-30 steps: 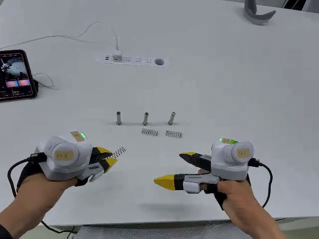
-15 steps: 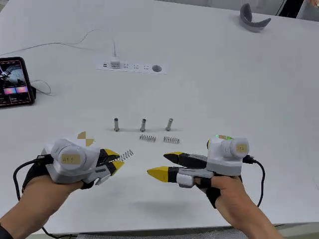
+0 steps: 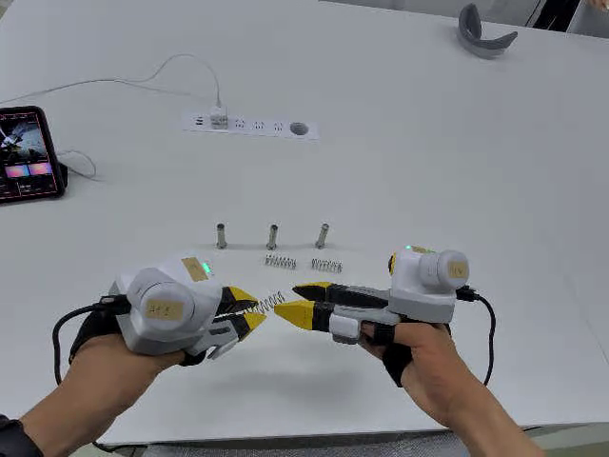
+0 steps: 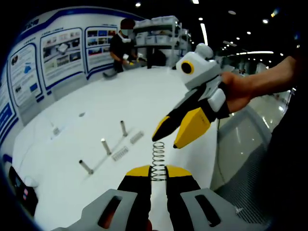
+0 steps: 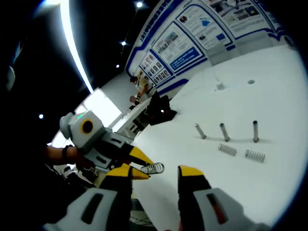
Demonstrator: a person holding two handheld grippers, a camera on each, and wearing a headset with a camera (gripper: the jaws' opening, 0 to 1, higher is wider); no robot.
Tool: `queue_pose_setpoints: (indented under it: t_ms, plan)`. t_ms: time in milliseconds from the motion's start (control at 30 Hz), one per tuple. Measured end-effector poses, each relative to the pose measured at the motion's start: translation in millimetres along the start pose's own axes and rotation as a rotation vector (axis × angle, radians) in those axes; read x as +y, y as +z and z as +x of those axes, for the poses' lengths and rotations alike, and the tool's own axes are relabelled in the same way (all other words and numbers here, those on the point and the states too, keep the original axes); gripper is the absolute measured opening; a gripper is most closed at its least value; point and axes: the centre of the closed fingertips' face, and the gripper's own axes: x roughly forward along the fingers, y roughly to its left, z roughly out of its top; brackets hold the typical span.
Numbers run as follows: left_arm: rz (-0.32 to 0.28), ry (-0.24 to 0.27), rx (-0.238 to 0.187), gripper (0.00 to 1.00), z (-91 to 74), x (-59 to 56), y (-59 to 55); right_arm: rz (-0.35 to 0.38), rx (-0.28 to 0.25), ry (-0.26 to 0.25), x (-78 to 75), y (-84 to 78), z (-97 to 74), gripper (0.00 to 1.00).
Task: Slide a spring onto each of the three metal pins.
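Three short metal pins (image 3: 221, 235) (image 3: 272, 236) (image 3: 322, 234) stand upright in a row on the white table. Two springs (image 3: 280, 262) (image 3: 326, 266) lie just in front of them. A third spring (image 3: 265, 304) sticks out of my left gripper (image 3: 249, 314), which is shut on its near end; it rises between the yellow tips (image 4: 157, 161). My right gripper (image 3: 290, 303) is open, its tips on either side of that spring's free end (image 5: 153, 168). Both grippers hover above the table, nearer to me than the pins (image 4: 105, 146) (image 5: 223, 132).
A white power strip (image 3: 249, 125) with a cable lies behind the pins. A tablet (image 3: 24, 154) sits at the left edge and a grey curved object (image 3: 485, 24) at the far right. The table's front edge runs just below my hands.
The two grippers have come together. The right one moved left until its open tips reached the spring's free end, its jaws narrower than before. The left moved right, still holding the spring.
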Motion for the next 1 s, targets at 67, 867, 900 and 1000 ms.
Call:
queue_pose_setpoints:
  t_ms: [67, 867, 900, 1000]
  plan:
    - [0.007, -0.005, -0.007, 0.10, 0.0, -2.0, 4.1, 0.005, -0.006, 0.011, 1.8, 0.4, -0.1, 0.34]
    - [0.067, -0.056, -0.013, 0.10, 0.5, -14.5, 16.4, 0.106, -0.061, 0.098, 16.6, 2.0, -1.7, 0.12]
    - [0.066, -0.060, -0.014, 0.10, 0.6, -14.3, 16.3, 0.102, -0.058, 0.098, 16.9, 2.4, -1.5, 0.12]
    - [0.067, -0.070, -0.020, 0.10, 0.5, -13.9, 17.9, 0.079, -0.040, 0.093, 17.8, 4.4, -1.9, 0.12]
